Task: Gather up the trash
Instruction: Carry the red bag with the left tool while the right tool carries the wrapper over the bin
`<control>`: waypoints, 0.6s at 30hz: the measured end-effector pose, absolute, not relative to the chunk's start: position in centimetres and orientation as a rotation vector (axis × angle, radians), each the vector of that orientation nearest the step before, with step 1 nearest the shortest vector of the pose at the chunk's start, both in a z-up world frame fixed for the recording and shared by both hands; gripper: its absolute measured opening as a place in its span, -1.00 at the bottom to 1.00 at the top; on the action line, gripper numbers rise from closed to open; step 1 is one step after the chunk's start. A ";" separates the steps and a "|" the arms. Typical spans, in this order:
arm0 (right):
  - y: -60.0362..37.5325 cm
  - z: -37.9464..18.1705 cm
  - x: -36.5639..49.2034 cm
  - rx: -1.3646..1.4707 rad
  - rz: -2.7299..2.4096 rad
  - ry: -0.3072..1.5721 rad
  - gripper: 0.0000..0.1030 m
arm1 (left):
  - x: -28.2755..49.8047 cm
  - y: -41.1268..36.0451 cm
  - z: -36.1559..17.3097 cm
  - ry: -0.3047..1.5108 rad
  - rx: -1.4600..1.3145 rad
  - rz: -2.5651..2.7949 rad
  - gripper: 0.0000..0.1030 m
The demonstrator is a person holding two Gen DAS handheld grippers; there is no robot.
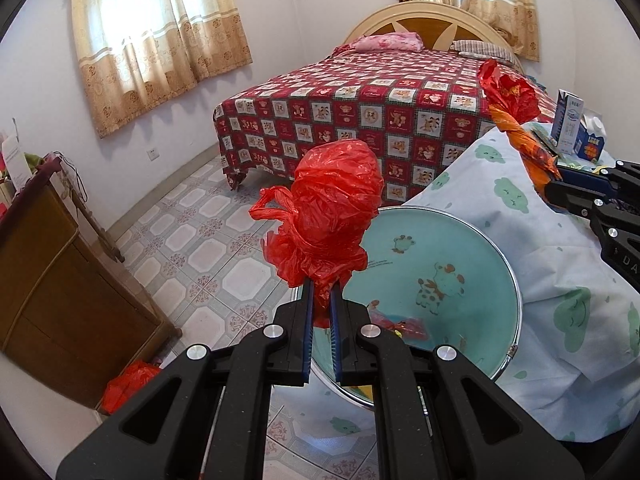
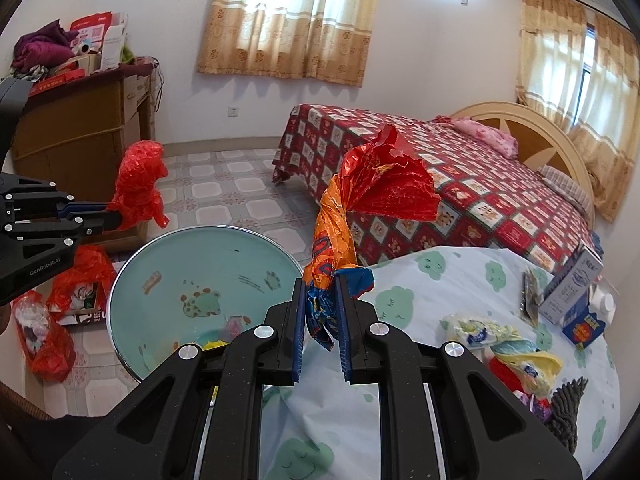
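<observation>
Right up front in the left wrist view is the left gripper [image 1: 321, 300], jaws squeezed together on the bottom of a crumpled red plastic bag [image 1: 332, 208] that's held up in the air over the edge of a round teal basin [image 1: 480, 240]. The basin has cartoon animals printed inside and a few scraps lying at the bottom, too small to make out.

The right gripper [image 2: 322, 300] is clamped on a twisted orange and red foil wrapper [image 2: 376, 184], which sticks up from between the jaws and fans out at the top. It's held near the basin's rim, on the side toward the table.

The basin sits just beside a table covered with a white cloth with green clouds [image 2: 400, 292]. On that cloth there's more stuff: a white and blue carton [image 2: 572, 292], a smaller blue box [image 2: 584, 328], and a pile of crumpled wrappers [image 2: 516, 352].

Behind all this, a bed with a red checkered cover [image 1: 360, 112], and a wooden cabinet [image 1: 60, 280] with red bags on the floor [image 2: 60, 320] beside it.
</observation>
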State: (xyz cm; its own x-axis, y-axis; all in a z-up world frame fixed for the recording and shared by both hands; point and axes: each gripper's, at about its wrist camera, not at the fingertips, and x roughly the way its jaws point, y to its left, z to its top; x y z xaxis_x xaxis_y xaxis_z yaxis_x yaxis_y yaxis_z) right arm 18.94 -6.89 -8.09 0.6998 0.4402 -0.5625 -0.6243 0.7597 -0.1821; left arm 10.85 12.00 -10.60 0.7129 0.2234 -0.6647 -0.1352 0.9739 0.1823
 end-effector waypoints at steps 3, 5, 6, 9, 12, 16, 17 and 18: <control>-6.5 -8.1 18.8 -0.382 0.614 0.520 -0.71 | 10.8 12.1 -10.6 0.753 0.121 0.198 -0.86; -6.4 -8.1 18.8 -0.385 0.616 0.521 -0.71 | 10.8 12.1 -10.6 0.752 0.121 0.198 -0.86; -6.3 -8.0 18.8 -0.386 0.617 0.521 -0.71 | 10.8 12.1 -10.6 0.752 0.121 0.198 -0.86; -6.3 -8.0 18.8 -0.386 0.617 0.520 -0.71 | 10.8 12.1 -10.6 0.751 0.120 0.197 -0.86; -6.2 -8.0 18.8 -0.390 0.617 0.519 -0.71 | 10.8 12.1 -10.6 0.751 0.118 0.196 -0.86; -6.2 -8.0 18.8 -0.390 0.617 0.519 -0.71 | 10.8 12.1 -10.6 0.751 0.120 0.195 -0.86; -6.2 -8.0 18.8 -0.390 0.616 0.519 -0.71 | 10.9 12.0 -10.5 0.752 0.120 0.194 -0.86; -6.2 -8.0 18.8 -0.390 0.617 0.520 -0.71 | 10.9 12.0 -10.5 0.752 0.119 0.194 -0.86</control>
State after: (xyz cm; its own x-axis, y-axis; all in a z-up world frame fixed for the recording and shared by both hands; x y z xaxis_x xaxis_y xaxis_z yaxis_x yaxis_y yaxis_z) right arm 18.79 -6.17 -8.00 0.6954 0.4433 -0.5656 -0.6327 0.7509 -0.1894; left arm 10.87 12.00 -10.55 0.7136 0.2167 -0.6661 -0.1318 0.9755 0.1761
